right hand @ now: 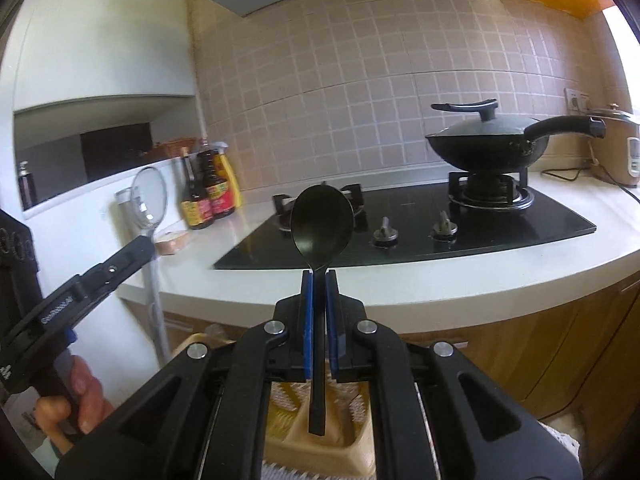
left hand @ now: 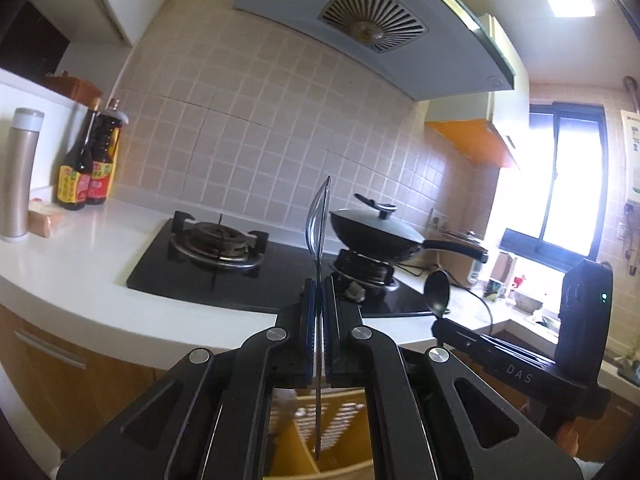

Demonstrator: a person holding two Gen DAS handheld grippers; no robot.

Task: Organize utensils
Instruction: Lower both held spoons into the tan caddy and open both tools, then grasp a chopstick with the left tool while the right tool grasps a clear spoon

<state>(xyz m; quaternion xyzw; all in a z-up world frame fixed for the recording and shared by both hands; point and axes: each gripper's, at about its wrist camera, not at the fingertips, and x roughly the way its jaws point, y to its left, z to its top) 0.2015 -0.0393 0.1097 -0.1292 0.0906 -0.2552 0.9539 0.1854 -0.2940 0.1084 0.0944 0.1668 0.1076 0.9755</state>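
1. step in hand, as i judge it: carrying. each gripper has a utensil clamped and held in the air in front of the counter [right hand: 400, 280], none set down yet.
2. the left gripper [left hand: 320, 300] is pinched tight on a clear spoon [left hand: 319, 216], seen edge-on in its own view, bowl up above the jaws, handle hanging down behind them. the right view shows the same spoon [right hand: 149, 196] face-on at the left, by the counter's left end.
3. the right gripper [right hand: 319, 292] is closed on the neck of a black spoon [right hand: 322, 220], bowl up, handle hanging below the pads. the left view shows it [left hand: 437, 290] at the right, well apart from the clear one.
4. below both grippers a tan tray [right hand: 344, 448] with dividers shows through the gaps (likely the place the utensils belong, though i cannot tell which compartment).
5. next move calls for tipping each spoon over and lowering it into a slot, then letting the jaws part only once it rests.
6. edges: the counter's rounded front edge lies just ahead; the hob [right hand: 420, 232] sits back from it, with a lidded wok [right hand: 486, 148] on the right burner, bottles [right hand: 208, 192] at the back left corner.
7. open room: the air before the counter's front edge is free; keep the two grippers apart when lowering.
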